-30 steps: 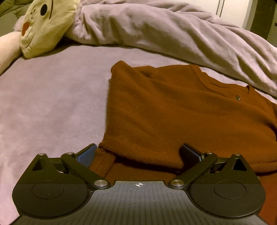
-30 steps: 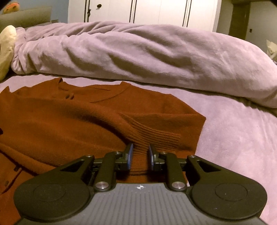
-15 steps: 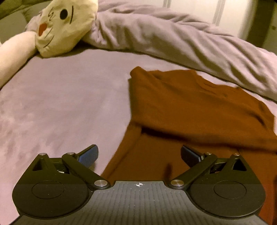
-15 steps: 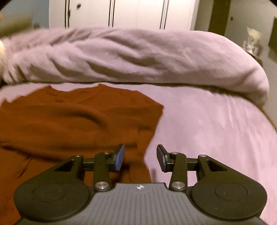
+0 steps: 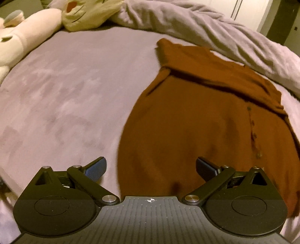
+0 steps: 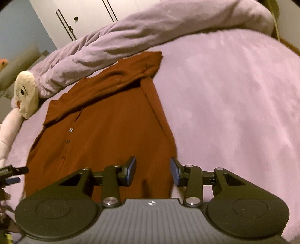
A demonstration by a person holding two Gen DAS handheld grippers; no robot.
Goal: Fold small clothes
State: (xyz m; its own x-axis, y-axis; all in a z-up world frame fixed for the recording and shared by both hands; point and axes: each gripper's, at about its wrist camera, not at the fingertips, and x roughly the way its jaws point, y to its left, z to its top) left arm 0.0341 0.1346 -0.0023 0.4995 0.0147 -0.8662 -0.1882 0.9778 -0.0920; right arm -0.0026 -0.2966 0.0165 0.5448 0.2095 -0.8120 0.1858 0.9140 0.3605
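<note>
A rust-brown buttoned cardigan lies flat on the lilac bed, with both sleeves folded across its upper part. It also shows in the right wrist view. My left gripper is open and empty, raised above the cardigan's lower left edge. My right gripper is open and empty, raised above the cardigan's lower right edge. The left gripper's tip shows at the left edge of the right wrist view.
A rolled lilac duvet lies along the far side of the bed, just behind the cardigan. A cream plush toy and a pale pink one lie at the far left. White wardrobe doors stand beyond.
My right gripper has let go of the sleeve cuff and opened. Both grippers have pulled back and up from the cardigan, which now shows almost whole.
</note>
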